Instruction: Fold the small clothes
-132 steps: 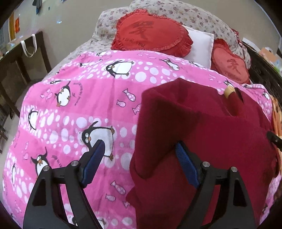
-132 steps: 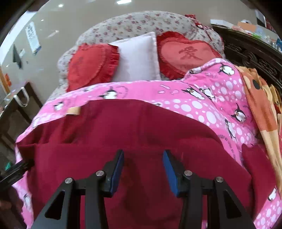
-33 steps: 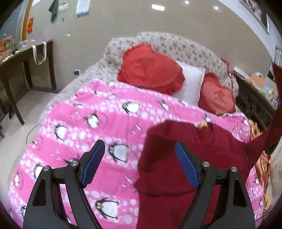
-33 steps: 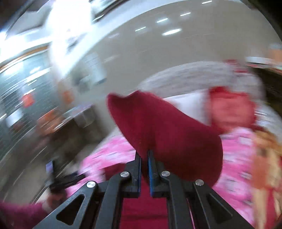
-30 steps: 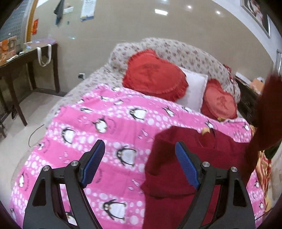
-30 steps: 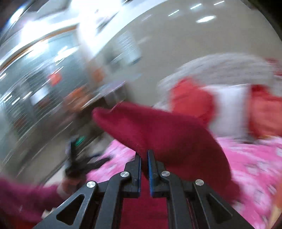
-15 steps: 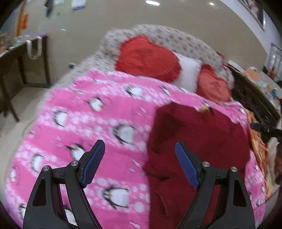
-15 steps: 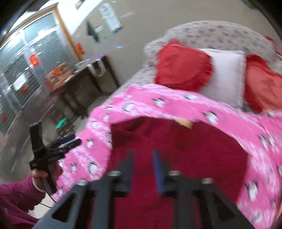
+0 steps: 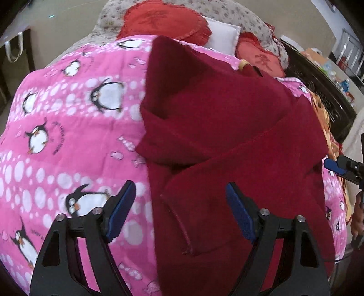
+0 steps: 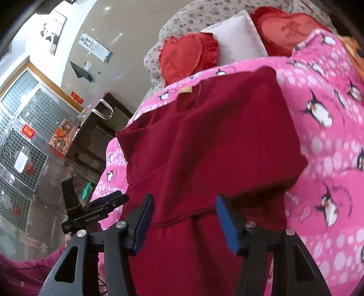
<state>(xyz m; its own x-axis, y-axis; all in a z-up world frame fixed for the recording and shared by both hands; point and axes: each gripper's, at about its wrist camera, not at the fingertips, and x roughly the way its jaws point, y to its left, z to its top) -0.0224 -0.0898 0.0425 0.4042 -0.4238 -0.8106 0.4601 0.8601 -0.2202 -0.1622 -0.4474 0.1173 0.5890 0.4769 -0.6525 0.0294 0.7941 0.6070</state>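
A dark red sweater [image 9: 223, 118] lies on the pink penguin quilt [image 9: 68, 118], one sleeve folded across its body and a tan neck label [image 9: 243, 63] at its far end. My left gripper [image 9: 180, 211] hovers low over the sweater's near left edge. Its jaws are closing, with cloth below them and nothing pressed by the pads. In the right wrist view my right gripper [image 10: 185, 224] hangs over the folded sweater [image 10: 209, 141]. Its jaws are opening and hold nothing. Each gripper shows in the other's view: the right gripper [image 9: 336, 169] and the left gripper [image 10: 107, 202].
Red heart cushions [image 9: 163, 20] and a white pillow [image 9: 224, 34] lie at the head of the bed. An orange blanket [image 9: 323, 116] and a dark wooden bed frame [image 9: 318, 79] border the right side. A dark table [image 10: 97, 134] stands left of the bed.
My right gripper has let go of the sleeve, which now lies folded across the sweater. Both grippers have come down close to the garment. The left jaws have narrowed a little.
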